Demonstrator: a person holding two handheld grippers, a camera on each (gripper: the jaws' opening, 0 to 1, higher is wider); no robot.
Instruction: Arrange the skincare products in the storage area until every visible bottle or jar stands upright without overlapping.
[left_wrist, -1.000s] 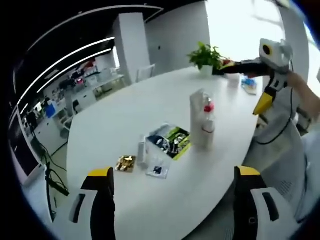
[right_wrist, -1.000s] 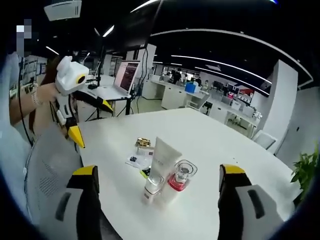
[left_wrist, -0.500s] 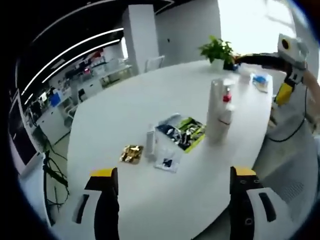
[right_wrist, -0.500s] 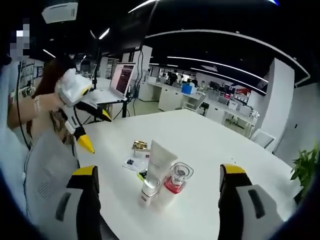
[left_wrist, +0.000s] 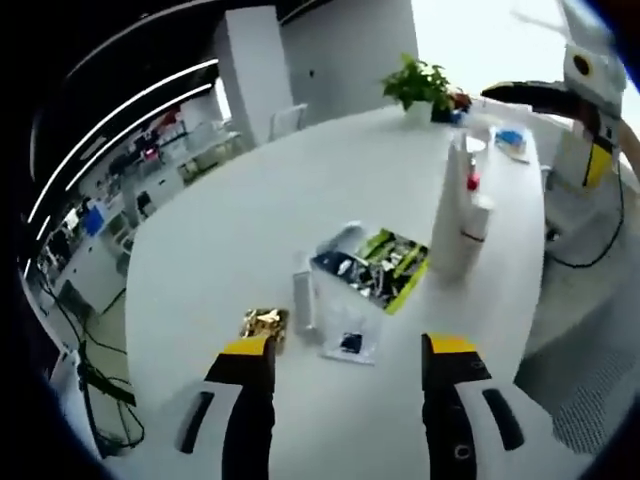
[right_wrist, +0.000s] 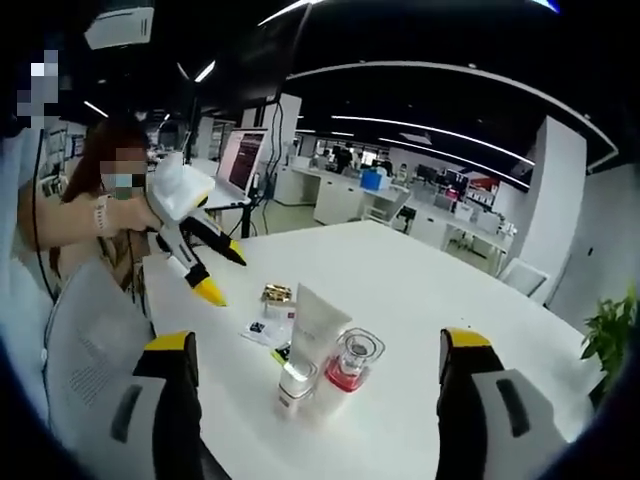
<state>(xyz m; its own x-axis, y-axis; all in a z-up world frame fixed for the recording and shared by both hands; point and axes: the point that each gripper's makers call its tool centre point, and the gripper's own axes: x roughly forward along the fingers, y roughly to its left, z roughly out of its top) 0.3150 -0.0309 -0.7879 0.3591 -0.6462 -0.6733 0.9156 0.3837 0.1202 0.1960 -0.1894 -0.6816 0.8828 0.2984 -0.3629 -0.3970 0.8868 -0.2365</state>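
In the left gripper view, a tall white tube (left_wrist: 452, 215) stands upright on the white table (left_wrist: 240, 230), with a small red-capped bottle (left_wrist: 476, 212) right against it. A gold jar (left_wrist: 265, 322), a small white bottle (left_wrist: 303, 296) and dark and green sachets (left_wrist: 378, 265) lie nearer. My left gripper (left_wrist: 350, 348) hovers open just short of them. In the right gripper view, the tube (right_wrist: 320, 318), a clear red-based jar (right_wrist: 351, 361) and a white bottle (right_wrist: 294, 383) stand close together beyond my open right gripper (right_wrist: 316, 341). A hand holds the left gripper (right_wrist: 223, 275) over the gold jar (right_wrist: 276, 293).
A potted plant (left_wrist: 419, 80) and a blue item (left_wrist: 510, 140) sit at the table's far end, near the right gripper (left_wrist: 545, 125). A laptop (right_wrist: 248, 155) stands on a stand behind the person (right_wrist: 95, 215). Desks and chairs ring the room.
The left gripper has moved in over the table toward the gold jar and sachets, and its jaws have narrowed somewhat. The right gripper has stayed about where it was.
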